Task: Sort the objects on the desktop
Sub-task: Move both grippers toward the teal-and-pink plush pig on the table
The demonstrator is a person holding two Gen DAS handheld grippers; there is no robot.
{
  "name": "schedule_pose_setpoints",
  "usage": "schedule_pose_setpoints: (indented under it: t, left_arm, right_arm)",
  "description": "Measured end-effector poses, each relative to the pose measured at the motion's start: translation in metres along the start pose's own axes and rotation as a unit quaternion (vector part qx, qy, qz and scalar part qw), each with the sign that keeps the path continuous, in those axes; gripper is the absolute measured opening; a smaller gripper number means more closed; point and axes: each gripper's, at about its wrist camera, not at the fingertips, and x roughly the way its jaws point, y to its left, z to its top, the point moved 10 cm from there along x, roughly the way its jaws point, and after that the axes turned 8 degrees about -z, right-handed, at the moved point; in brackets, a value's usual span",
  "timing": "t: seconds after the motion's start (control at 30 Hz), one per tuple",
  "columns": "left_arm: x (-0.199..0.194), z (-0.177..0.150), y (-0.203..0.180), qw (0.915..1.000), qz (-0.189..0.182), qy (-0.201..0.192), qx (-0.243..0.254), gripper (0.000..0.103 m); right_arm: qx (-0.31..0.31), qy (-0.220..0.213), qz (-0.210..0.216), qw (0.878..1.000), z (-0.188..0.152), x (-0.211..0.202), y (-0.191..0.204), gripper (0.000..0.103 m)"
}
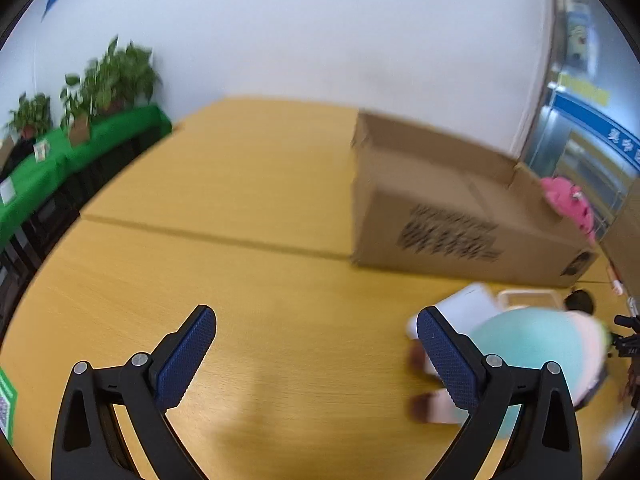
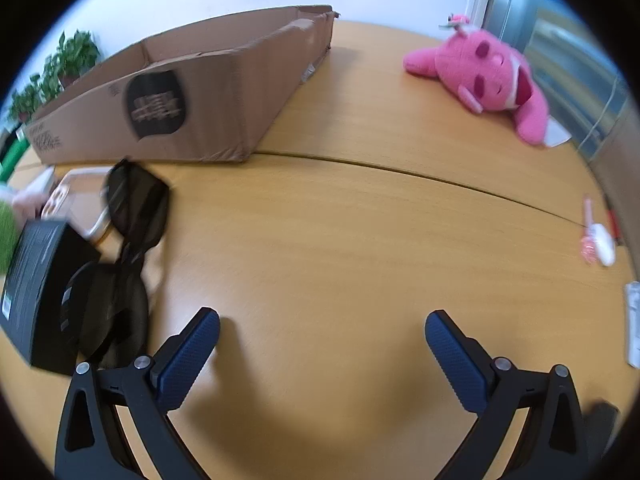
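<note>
Hovering spread wide and empty, the right hand-held gripper (image 2: 322, 354) is seen; the left hand-held gripper (image 1: 316, 354) likewise. Upper right on the counter (image 2: 360, 240), the pink plush toy (image 2: 486, 76) looks soft, light, best pinched at its body.

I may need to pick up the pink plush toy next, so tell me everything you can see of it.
The pink plush toy is a soft, fuzzy animal figure in bright pink with darker pink eye patches, an open mouth with a paler lining and a small decoration on top of its head. It lies slumped on its side on the wooden table, far right, clear of the long cardboard box. Something flat and white shows just beside its lower limb. Neither hand-held gripper touches it.
</note>
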Motion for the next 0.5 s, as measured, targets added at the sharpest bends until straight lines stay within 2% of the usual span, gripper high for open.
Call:
schedule_pose_setpoints:
  t: [0.13, 0.23, 0.27, 0.33, 0.5]
  left_arm:
    - [-0.037, 0.012, -0.068, 0.9970, -0.044, -0.020, 0.061, 0.102]
    - [-0.057, 0.011, -0.099, 0.9916, -0.107, -0.018, 0.070, 0.102]
    - [-0.057, 0.017, -0.107, 0.9911, -0.116, -0.013, 0.063, 0.102]
    - [-0.059, 0.015, -0.119, 0.9919, -0.113, -0.009, 0.056, 0.102]
    - [-0.064, 0.001, -0.132, 0.9955, -0.080, 0.001, 0.051, 0.102]
  right_arm:
    - [-0.011, -0.093, 0.005, 0.996, 0.024, -0.079, 0.033, 0.102]
    - [-0.005, -0.165, 0.053, 0.985, 0.046, -0.140, 0.069, 0.102]
    - [-0.007, -0.178, 0.070, 0.982, 0.048, -0.155, 0.082, 0.102]
    - [-0.016, -0.190, 0.098, 0.977, 0.050, -0.176, 0.113, 0.102]
    - [-0.048, -0.183, 0.124, 0.974, 0.036, -0.192, 0.173, 0.102]
